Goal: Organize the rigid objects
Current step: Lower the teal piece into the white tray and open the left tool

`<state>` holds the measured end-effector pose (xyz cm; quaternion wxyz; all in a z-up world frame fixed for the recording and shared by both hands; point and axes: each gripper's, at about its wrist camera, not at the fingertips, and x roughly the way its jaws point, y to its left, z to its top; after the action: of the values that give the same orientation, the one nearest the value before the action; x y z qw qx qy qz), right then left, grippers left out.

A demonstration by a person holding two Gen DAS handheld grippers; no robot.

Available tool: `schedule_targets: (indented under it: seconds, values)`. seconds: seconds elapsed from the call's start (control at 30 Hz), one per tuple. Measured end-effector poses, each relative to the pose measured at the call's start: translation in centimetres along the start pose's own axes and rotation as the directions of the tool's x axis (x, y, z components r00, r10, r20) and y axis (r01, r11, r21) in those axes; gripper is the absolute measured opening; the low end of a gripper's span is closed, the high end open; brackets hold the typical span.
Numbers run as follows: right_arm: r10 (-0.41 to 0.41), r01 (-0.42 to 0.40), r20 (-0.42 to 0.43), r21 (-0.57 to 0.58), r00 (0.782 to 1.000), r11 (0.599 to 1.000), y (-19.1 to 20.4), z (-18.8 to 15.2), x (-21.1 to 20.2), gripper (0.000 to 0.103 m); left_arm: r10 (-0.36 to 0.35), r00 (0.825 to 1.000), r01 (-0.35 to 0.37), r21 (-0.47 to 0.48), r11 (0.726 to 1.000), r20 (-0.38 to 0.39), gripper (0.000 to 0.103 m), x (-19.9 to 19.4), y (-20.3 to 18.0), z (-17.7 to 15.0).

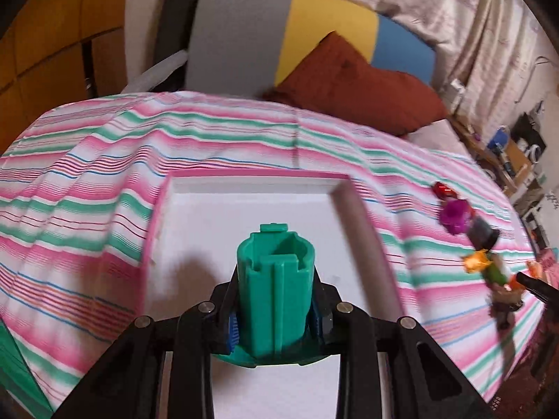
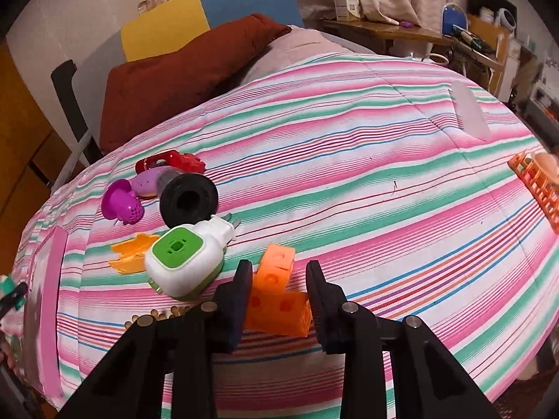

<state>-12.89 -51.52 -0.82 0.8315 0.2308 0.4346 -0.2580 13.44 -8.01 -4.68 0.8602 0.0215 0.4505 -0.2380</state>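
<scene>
Item: green plastic cylinder (image 1: 276, 289), ribbed and hollow at its top, upright and clamped between the pads of the left tongs (image 1: 276, 317), above the white floor of a pink-rimmed tray (image 1: 244, 202); whether its base touches the tray cannot be told. Item: orange block piece (image 2: 277, 293), L-shaped, with round holes in its faces, lying on the striped bedspread (image 2: 349, 146) between the spread jaws of the right tongs (image 2: 278, 279), the jaws apart and not pressing it. Item: white plug-in device with a green face (image 2: 183, 262), just left of the orange piece, tilted. Item: flat orange star-like piece (image 2: 131, 251), touching the device's left side. Item: black spool (image 2: 188, 200), lying behind the device, bore facing the camera. Item: purple perforated cup (image 2: 122, 206) and a lilac oval piece (image 2: 148, 183), left of the spool. Item: red plastic part (image 2: 171, 162), farthest of the cluster. Item: small beige beads (image 2: 160, 314), in a row near the right tongs' base. Item: orange lattice basket (image 2: 538, 188), at the right edge of the bedspread, well apart from the cluster. Surroundings: rust-brown pillow (image 2: 174, 80) at the head of the bed.
</scene>
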Motion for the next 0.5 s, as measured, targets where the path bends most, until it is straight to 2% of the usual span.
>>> schedule_targets:
  seconds: [0.2,0.5]
  values:
    - [0.031,-0.032,0.060,0.013,0.998,0.999,-0.1,0.4,-0.9,0.032,0.102,0.994,-0.100,0.049,0.994,-0.032,0.030,2.6,1.6,1.7]
    - [0.043,-0.044,0.072,0.004,0.996,0.999,0.3,0.5,-1.1,0.032,0.149,0.988,-0.147,0.050,0.988,-0.047,0.030,4.6,2.7,3.2]
